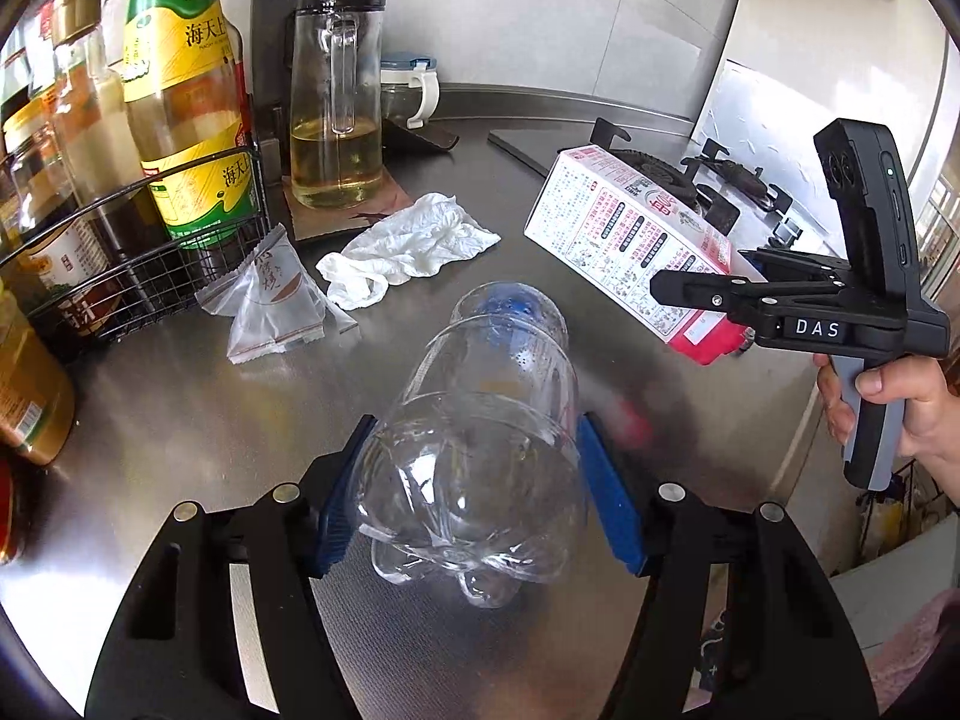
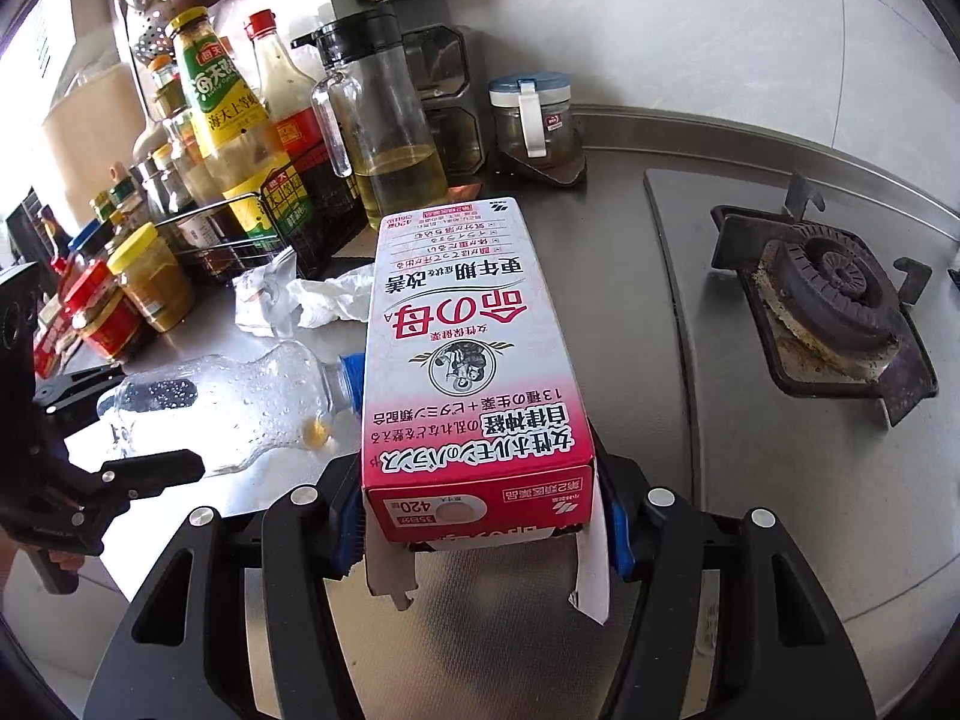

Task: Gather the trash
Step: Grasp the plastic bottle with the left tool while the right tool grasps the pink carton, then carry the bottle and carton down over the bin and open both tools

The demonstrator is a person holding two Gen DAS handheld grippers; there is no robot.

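A clear plastic bottle (image 1: 480, 420) with a blue cap lies base-first between the blue pads of my left gripper (image 1: 474, 480), which is shut on its lower body. In the right wrist view the same bottle (image 2: 240, 402) lies sideways in the left gripper (image 2: 138, 420). My right gripper (image 2: 483, 531) is shut on the open end of a pink and white carton box (image 2: 474, 330). That box (image 1: 630, 240) hangs tilted above the steel counter, in the right gripper (image 1: 702, 276), which a hand holds. A crumpled white tissue (image 1: 414, 246) and a clear wrapper (image 1: 270, 306) lie on the counter beyond the bottle.
A wire rack (image 1: 138, 198) of sauce bottles lines the left side, with a glass oil pitcher (image 1: 336, 120) beside it. A small jar with a blue lid (image 2: 528, 114) stands at the back wall. A gas burner (image 2: 834, 294) sits at the right.
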